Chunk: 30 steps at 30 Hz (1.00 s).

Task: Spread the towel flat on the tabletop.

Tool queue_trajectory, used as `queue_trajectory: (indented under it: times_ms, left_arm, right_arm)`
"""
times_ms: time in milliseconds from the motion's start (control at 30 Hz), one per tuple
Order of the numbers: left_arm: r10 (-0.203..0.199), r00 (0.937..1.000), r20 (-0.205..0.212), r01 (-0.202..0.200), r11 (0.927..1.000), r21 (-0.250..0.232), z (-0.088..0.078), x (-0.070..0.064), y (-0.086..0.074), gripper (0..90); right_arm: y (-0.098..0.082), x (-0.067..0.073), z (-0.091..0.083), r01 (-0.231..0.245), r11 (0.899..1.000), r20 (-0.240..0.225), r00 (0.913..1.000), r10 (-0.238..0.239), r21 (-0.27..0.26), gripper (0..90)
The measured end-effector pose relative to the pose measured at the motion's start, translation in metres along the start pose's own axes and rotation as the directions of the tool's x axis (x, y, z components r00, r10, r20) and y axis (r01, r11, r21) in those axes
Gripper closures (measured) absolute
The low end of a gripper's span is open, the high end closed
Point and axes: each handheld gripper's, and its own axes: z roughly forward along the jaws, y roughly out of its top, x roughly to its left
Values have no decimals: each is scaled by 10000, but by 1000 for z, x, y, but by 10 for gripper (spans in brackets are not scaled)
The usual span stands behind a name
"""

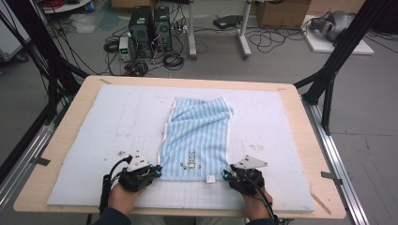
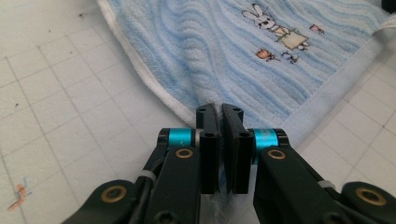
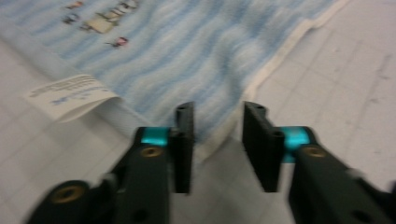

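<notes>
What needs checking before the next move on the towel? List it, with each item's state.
1. Left gripper shut on the towel: ok, jaws closed at its near corner, cloth puckering toward them.
2. Right gripper shut on the towel: not ok, jaws stand apart with the other near corner between them.
3. Label out of the right jaws: ok, it lies to one side.
4. Towel flat: not ok, the far end is creased and skewed.
5. How many layers the left gripper holds: cannot tell.
</notes>
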Motion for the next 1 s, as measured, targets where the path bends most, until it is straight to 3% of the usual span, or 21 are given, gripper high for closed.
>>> queue_trajectory:
  times_ms: [33,67,200,400,600,767,800,833,867,933,1000]
  left_arm:
    - [-54,10000,50,54,10000,-7,-1,0,0,860]
    - [-107,9999,130,107,9999,-1,-2,0,-1,861]
    - [-190,9984,524,193,9998,-58,-9,-5,-7,862]
    - [18,9957,925,8,9996,-283,-24,-21,-20,861]
    - [445,9910,1260,-407,9986,-326,-34,-38,-27,850]
    - [581,9815,1825,-549,9982,-225,-42,-49,-35,850]
    - [519,9803,1906,-476,9985,-270,-43,-48,-34,832]
    - [303,9837,1773,-219,9986,-491,-45,-46,-33,778]
    - [96,9871,1600,9,9978,-656,-45,-44,-31,669]
    - [-265,9926,1181,394,9934,-1079,-46,-37,-25,513]
    - [-394,9946,961,533,9878,-1466,-46,-29,-20,470]
  right_arm:
    - [-1,1,-1,-15,10000,-240,9997,16,11,848]
    - [-1,1,-1,27,10000,-398,9992,-26,12,874]
    - [-4,7,-9,385,9991,-229,9990,-382,151,882]
    - [-20,14,-36,583,9982,-333,9977,-586,-101,882]
    - [-35,22,-60,608,9979,-366,9974,-616,-236,880]
    - [-48,31,-71,759,9971,-339,9966,-757,47,880]
    - [-49,33,-73,762,9971,-345,9965,-762,-3,878]
    - [-50,34,-75,745,9972,-333,9966,-747,-78,869]
    - [-49,35,-75,622,9979,-340,9974,-627,-173,838]
    - [-47,33,-73,476,9983,-203,9986,-483,-333,715]
    - [-41,29,-70,98,9982,44,9999,-96,-592,609]
